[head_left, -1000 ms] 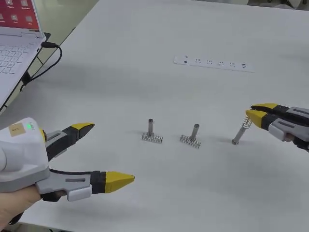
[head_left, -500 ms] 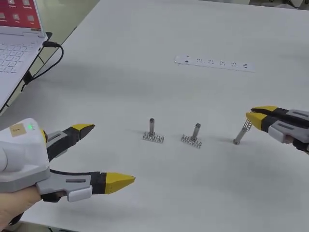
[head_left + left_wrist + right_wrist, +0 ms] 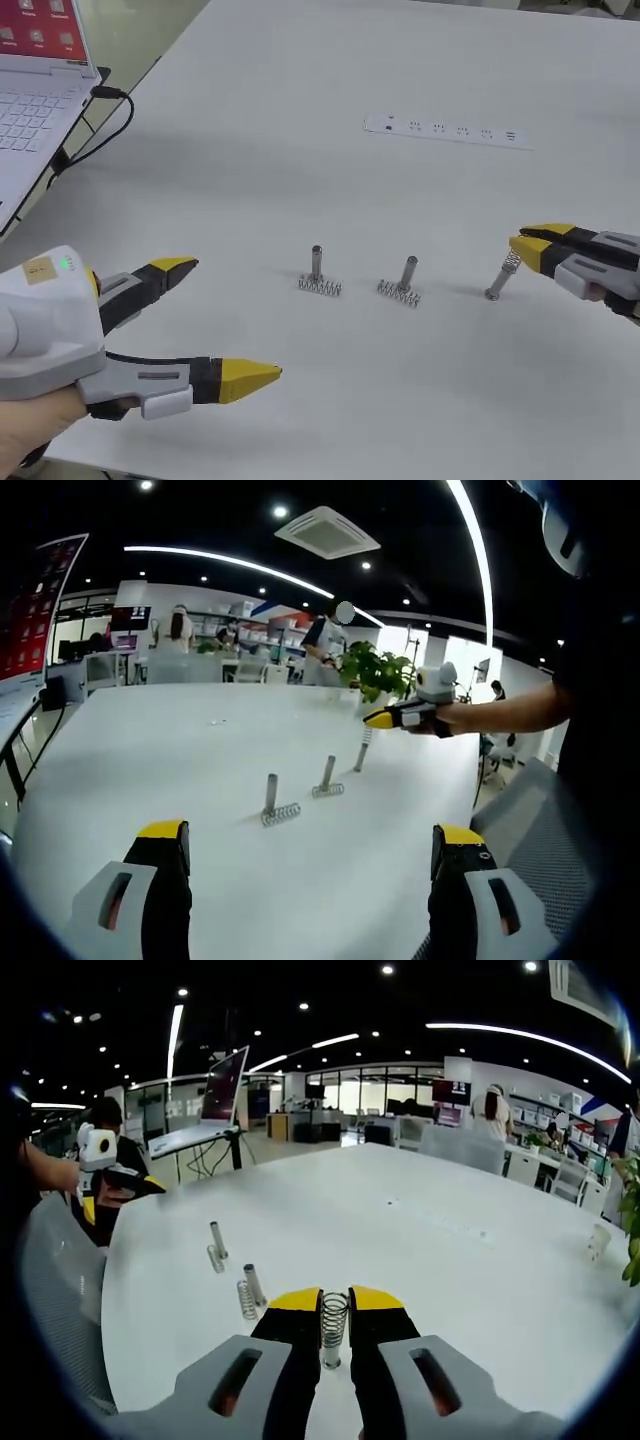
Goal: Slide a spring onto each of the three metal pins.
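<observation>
Currently, the spring (image 3: 334, 1318) is pinched across its coils between the narrowed jaws of the right gripper (image 3: 517, 236). It appears threaded over the top of the tilted rightmost pin (image 3: 493, 287), whose foot rests on the table (image 3: 300, 170). Treat the spring as light, soft along its axis and liable to flick sideways: grip it lightly at mid-length, since the slim pin probably tips easily. The middle pin (image 3: 408, 270) and far-left pin (image 3: 316, 260) stand upright, each with a loose spring (image 3: 398, 293) at its foot, while the left gripper (image 3: 238, 317) hovers wide open and empty, well apart.
</observation>
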{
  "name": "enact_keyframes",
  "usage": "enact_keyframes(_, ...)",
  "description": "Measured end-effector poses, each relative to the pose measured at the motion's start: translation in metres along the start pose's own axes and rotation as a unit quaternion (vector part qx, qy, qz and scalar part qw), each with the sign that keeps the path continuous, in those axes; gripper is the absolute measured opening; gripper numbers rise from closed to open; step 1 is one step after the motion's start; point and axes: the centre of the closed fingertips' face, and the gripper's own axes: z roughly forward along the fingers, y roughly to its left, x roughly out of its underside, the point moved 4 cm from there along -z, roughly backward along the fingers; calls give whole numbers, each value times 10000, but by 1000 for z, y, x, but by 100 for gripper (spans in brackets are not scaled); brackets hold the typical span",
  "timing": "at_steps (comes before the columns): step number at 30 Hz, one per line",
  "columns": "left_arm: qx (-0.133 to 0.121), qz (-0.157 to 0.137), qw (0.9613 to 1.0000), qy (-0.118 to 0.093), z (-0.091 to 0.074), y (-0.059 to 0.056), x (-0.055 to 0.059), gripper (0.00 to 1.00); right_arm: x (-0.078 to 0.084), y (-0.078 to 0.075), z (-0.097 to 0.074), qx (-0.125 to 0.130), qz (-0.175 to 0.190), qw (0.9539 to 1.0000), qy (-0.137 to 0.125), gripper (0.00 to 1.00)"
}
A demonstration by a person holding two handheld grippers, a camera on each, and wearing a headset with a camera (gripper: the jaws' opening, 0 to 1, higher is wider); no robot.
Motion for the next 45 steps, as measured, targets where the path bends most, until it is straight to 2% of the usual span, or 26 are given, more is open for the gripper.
enact_keyframes(17, -46, 35, 10000, 3, -2, 1, 0, 98, 10, 3, 2, -17, -49, 9999, 110, 8)
enact_keyframes(33, -85, 63, 9999, 35, -3, 2, 2, 98, 32, 15, 9, -158, -189, 9988, 431, 8)
enact_keyframes(43, -91, 60, 9999, 67, -4, 2, 4, 98, 48, 16, 12, -211, -177, 9977, 624, 8)
enact_keyframes(45, -93, 55, 9999, 62, -4, 2, 4, 98, 47, 16, 13, -213, -164, 9982, 528, 8)
